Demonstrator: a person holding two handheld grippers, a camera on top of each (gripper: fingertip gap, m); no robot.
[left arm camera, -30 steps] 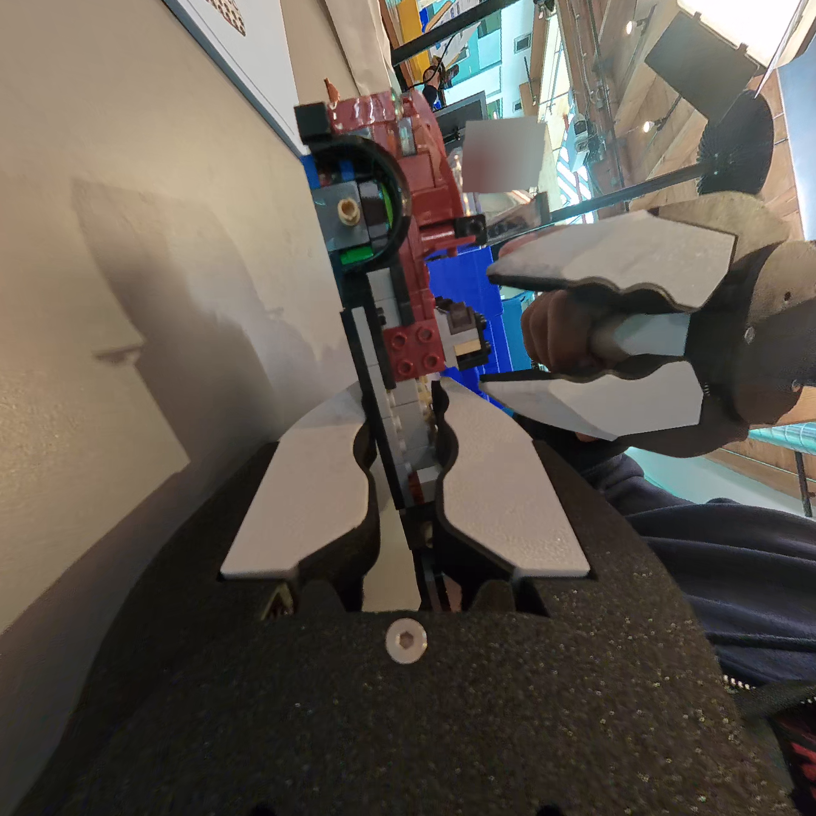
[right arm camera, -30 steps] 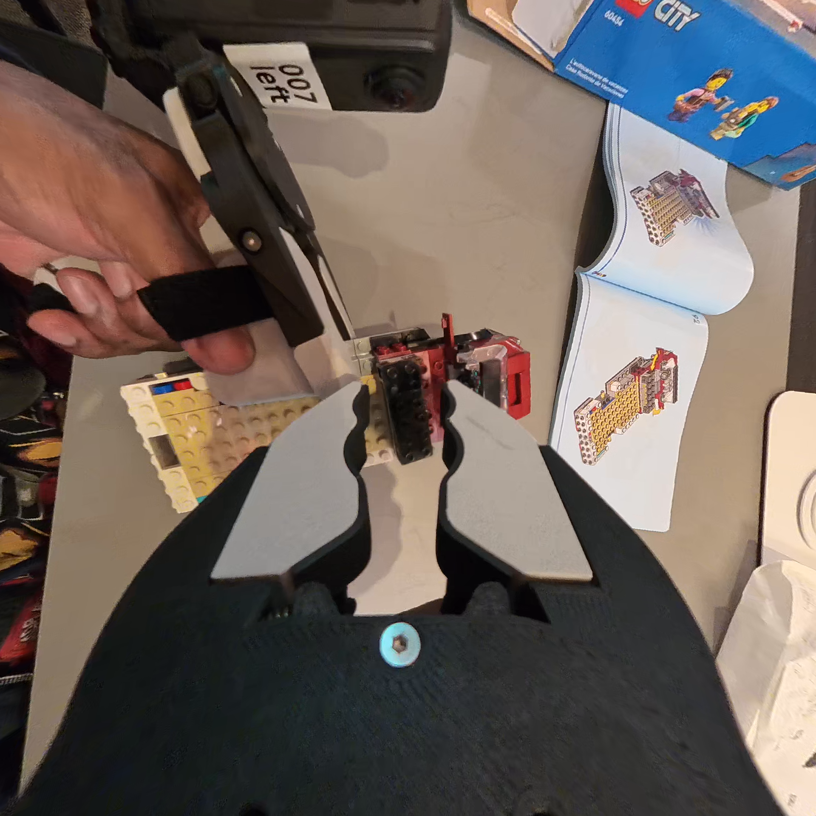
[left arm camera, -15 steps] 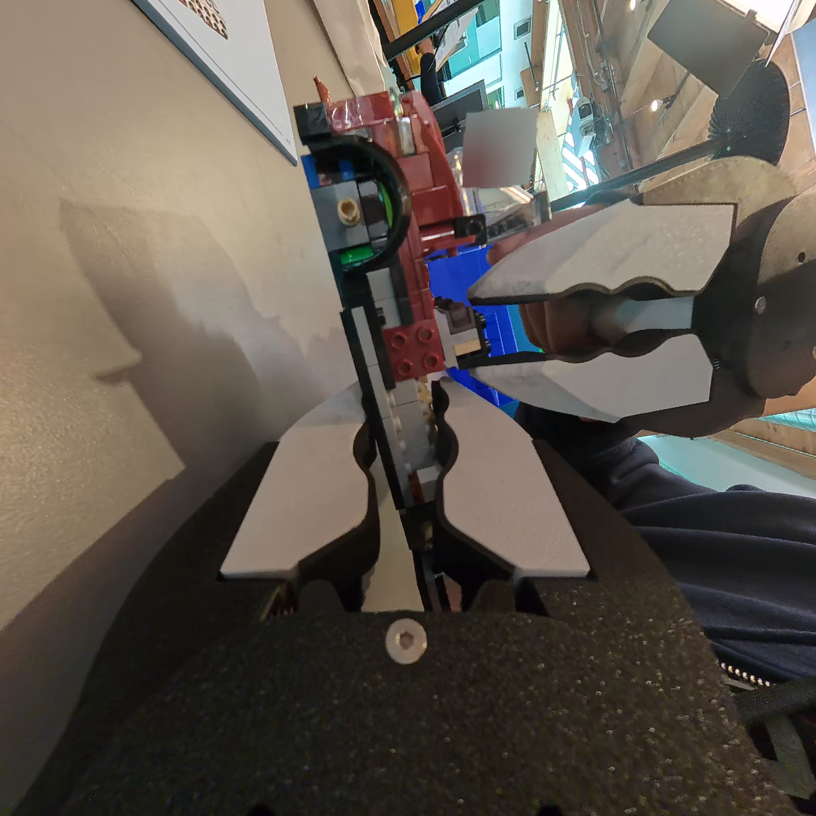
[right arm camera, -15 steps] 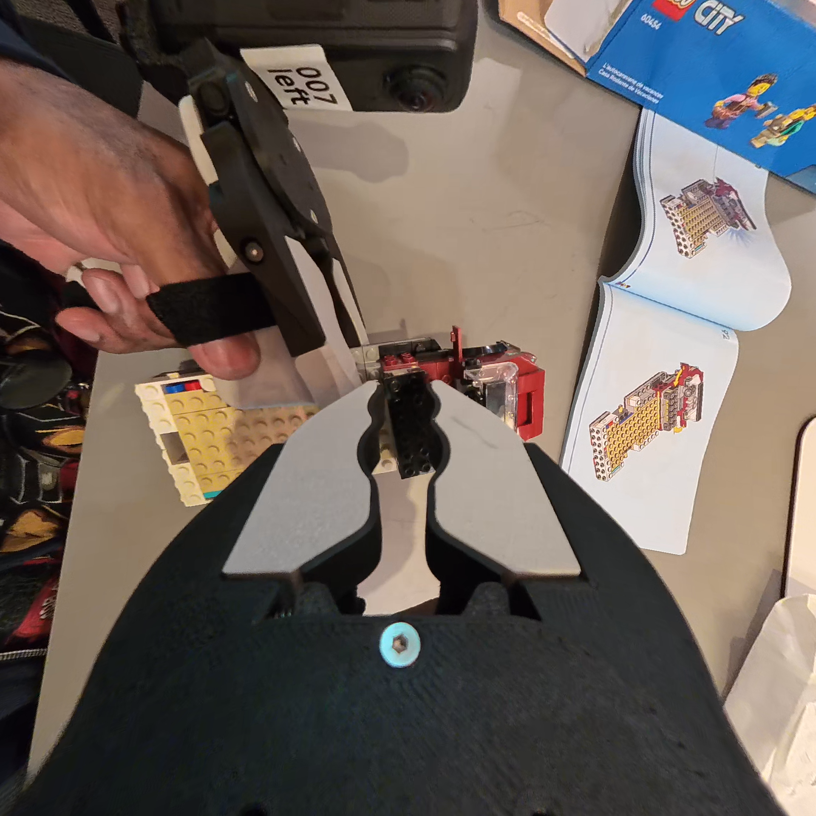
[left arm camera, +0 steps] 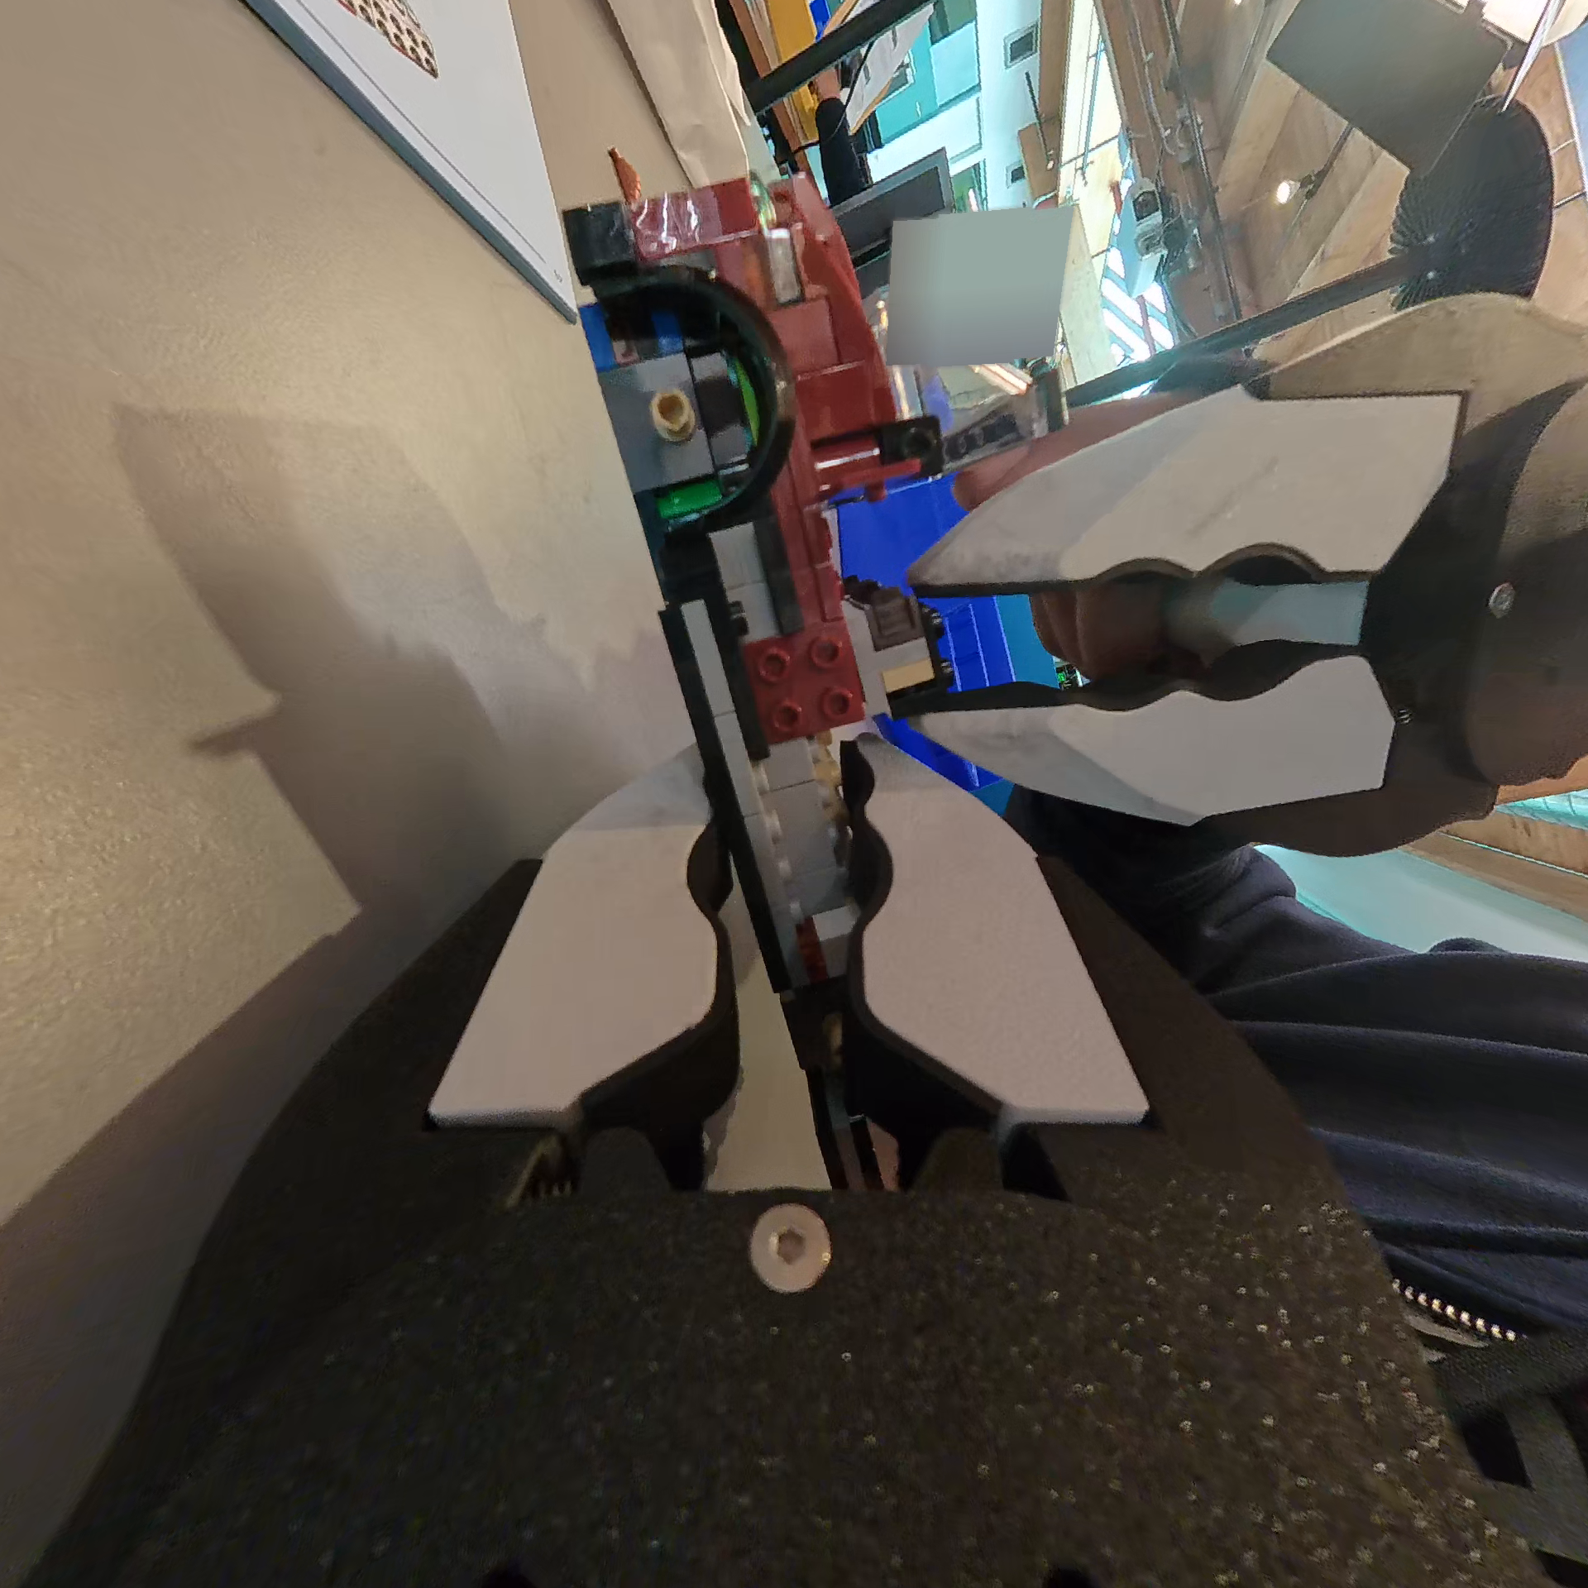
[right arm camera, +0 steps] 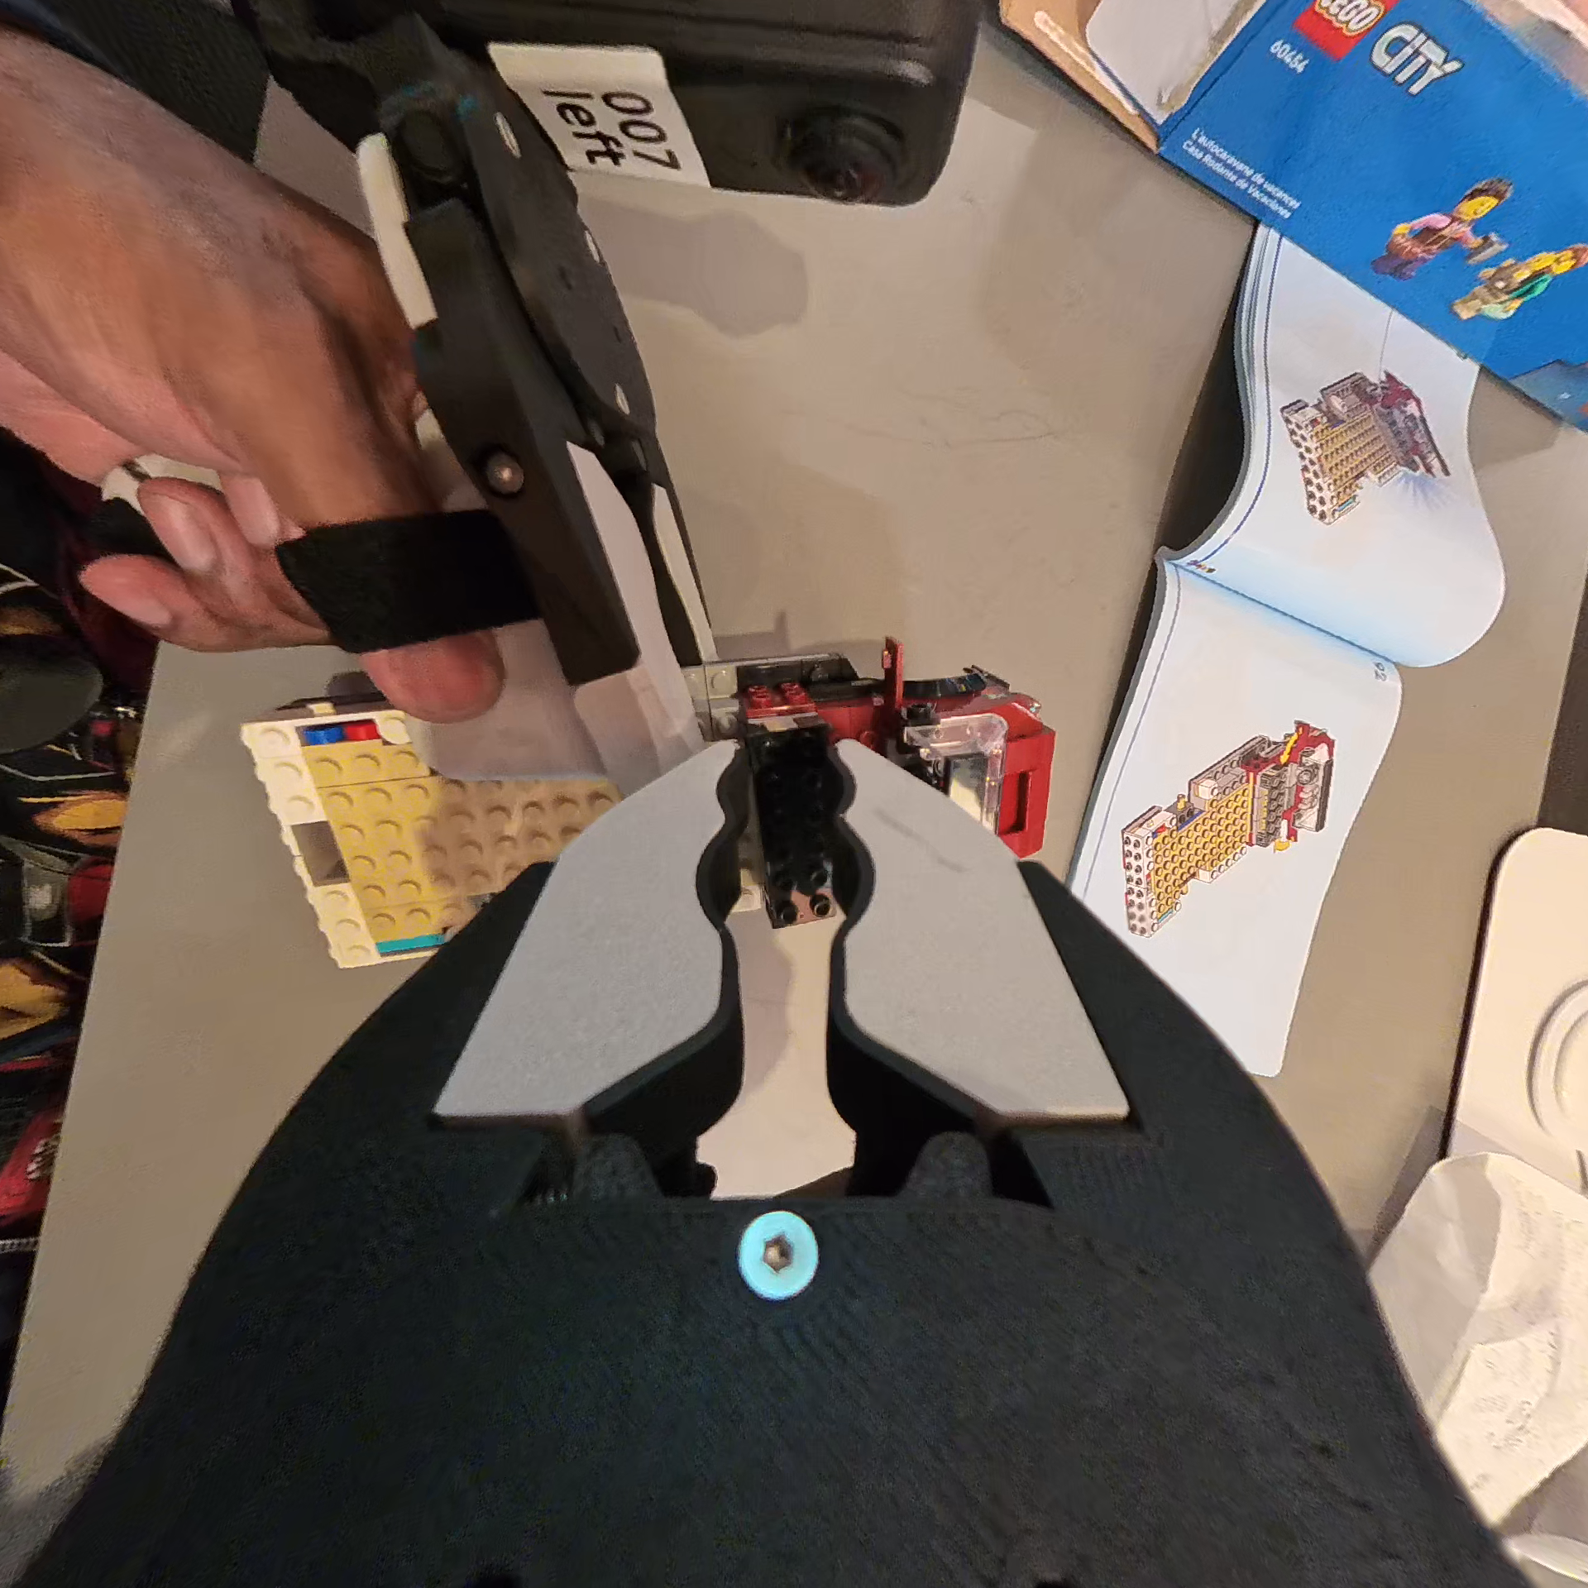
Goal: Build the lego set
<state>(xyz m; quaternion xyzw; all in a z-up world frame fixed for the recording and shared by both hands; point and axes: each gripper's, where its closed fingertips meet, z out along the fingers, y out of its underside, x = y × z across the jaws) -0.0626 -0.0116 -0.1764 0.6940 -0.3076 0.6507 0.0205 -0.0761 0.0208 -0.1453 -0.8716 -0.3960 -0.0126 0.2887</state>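
Note:
My left gripper (left arm camera: 784,769) is shut on the grey and black chassis of a dark red toy brick vehicle (left arm camera: 816,344) and holds it on its side above the grey table (right arm camera: 945,387). It also shows in the right wrist view (right arm camera: 679,670), held by a hand (right arm camera: 172,344). My right gripper (right arm camera: 790,756) is shut on a black studded brick piece (right arm camera: 795,825) that sticks out from the vehicle's (right arm camera: 945,713) side. In the left wrist view the right gripper (left arm camera: 911,649) comes in from the right, its tips above and below that small piece (left arm camera: 902,636).
A tan and white brick plate assembly (right arm camera: 387,825) lies on the table under the left gripper. An open instruction booklet (right arm camera: 1289,687) and a blue box (right arm camera: 1418,155) lie to the right. Crumpled white paper (right arm camera: 1504,1332) and a white object (right arm camera: 1547,945) sit at the right edge. The tips of one gripper are about 4 cm away from the tips of the other.
My right gripper moved in and its pads came together on the black brick piece, and they stay on it. My left gripper keeps its hold on the vehicle, barely moving.

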